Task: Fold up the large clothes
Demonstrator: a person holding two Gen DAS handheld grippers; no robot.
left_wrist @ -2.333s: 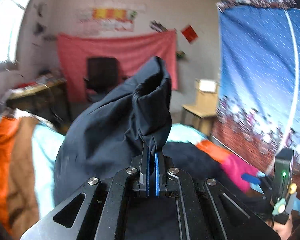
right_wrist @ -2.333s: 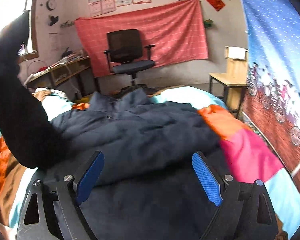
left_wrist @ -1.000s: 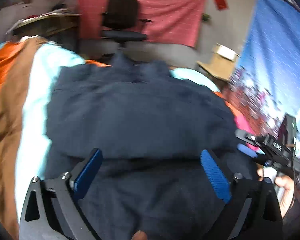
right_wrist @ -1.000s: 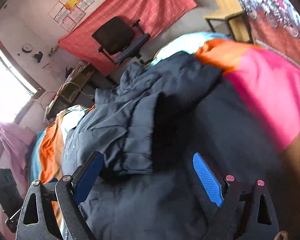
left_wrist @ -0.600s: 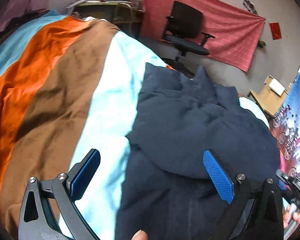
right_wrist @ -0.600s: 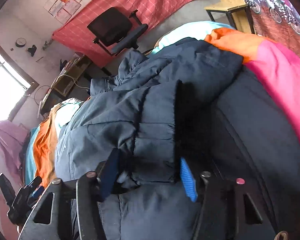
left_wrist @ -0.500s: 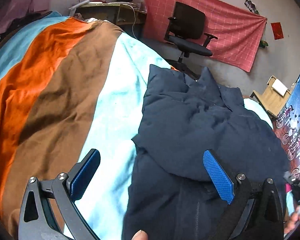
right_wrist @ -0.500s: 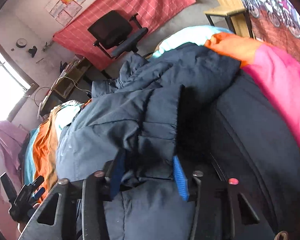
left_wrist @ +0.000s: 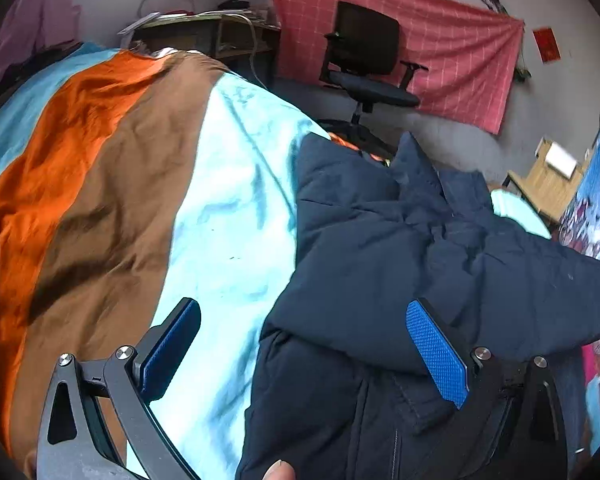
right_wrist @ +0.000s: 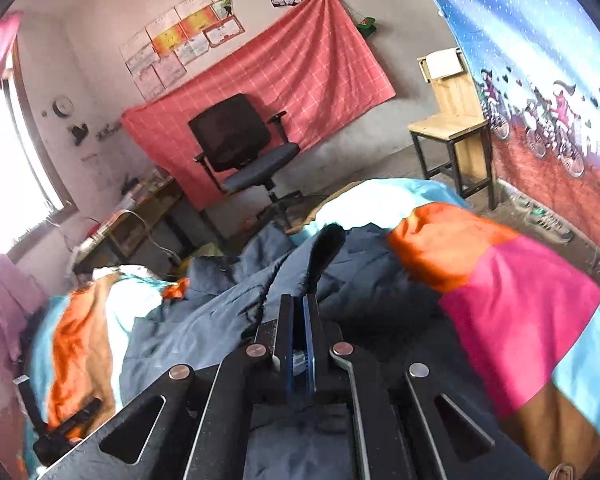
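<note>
Two grippers, two jobs: our right gripper [right_wrist: 299, 320] has just snapped shut on the jacket [left_wrist: 412, 248] sleeve, low in the middle. Our left gripper [left_wrist: 300, 340] now hangs wide open over the jacket's left edge on the blanket [left_wrist: 112, 184]. We can fold the sleeve next.

jacket [left_wrist: 420, 260]: lower hem cut off | wall papers [right_wrist: 180, 48]: print unreadable

The left gripper [left_wrist: 300, 344] is a black metal frame with triangular cut-outs, silver screw heads at its pivots and blue textured pads [left_wrist: 438, 354] on its jaws. The right gripper [right_wrist: 299, 312] is built the same: black linkage arms, round silver screws, blue pads edge-on. A fingertip [left_wrist: 280, 471] shows at the bottom.
</note>
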